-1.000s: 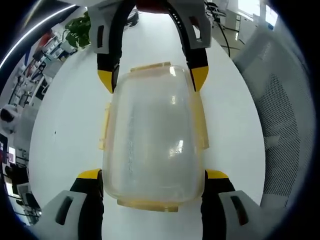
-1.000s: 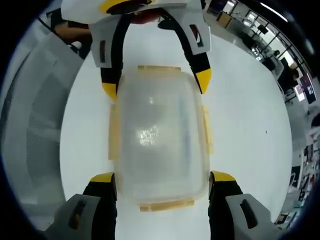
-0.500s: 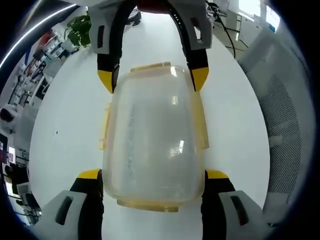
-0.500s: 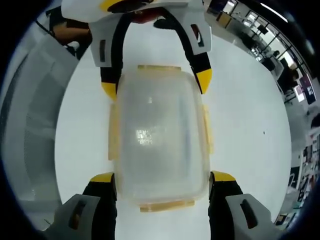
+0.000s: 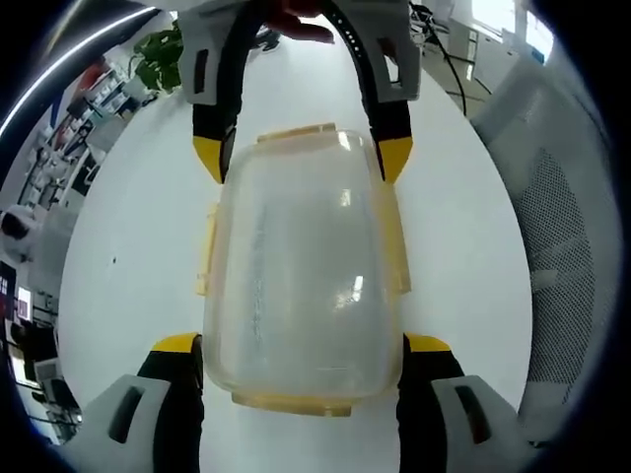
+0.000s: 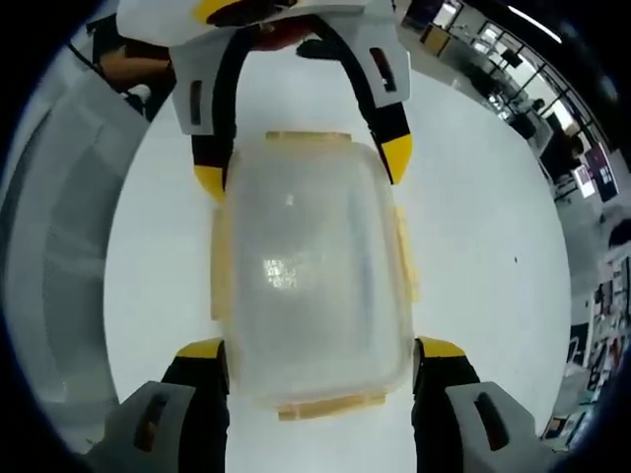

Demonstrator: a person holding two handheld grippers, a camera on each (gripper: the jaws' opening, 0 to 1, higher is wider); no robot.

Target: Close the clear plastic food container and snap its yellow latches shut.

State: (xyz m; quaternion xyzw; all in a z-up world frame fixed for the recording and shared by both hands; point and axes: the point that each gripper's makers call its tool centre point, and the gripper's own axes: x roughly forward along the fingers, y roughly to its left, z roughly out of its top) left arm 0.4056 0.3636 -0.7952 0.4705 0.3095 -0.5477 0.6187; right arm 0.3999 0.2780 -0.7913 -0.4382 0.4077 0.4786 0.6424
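The clear plastic container (image 5: 301, 266) lies on the white table (image 5: 138, 227) with its lid on, and yellow latches (image 5: 292, 402) show along its edges. My left gripper (image 5: 302, 345) is open, its jaws spread wide along the container's near corners. The right gripper (image 5: 301, 158) faces it from the far end, straddling those corners. In the right gripper view the same container (image 6: 311, 266) sits between my open right gripper (image 6: 320, 350) and the left gripper (image 6: 301, 168) opposite. A side latch (image 6: 404, 251) flares out slightly. I cannot tell whether any jaw touches the container.
A grey mesh chair (image 5: 562, 246) stands beside the table's edge. A green plant (image 5: 158, 54) and cables (image 5: 444, 49) lie at the far end. A chair back (image 6: 59, 227) borders the table in the right gripper view, with office desks (image 6: 582, 148) beyond.
Both cameras have shifted slightly. The container and both grippers keep their places around it, jaws still spread.
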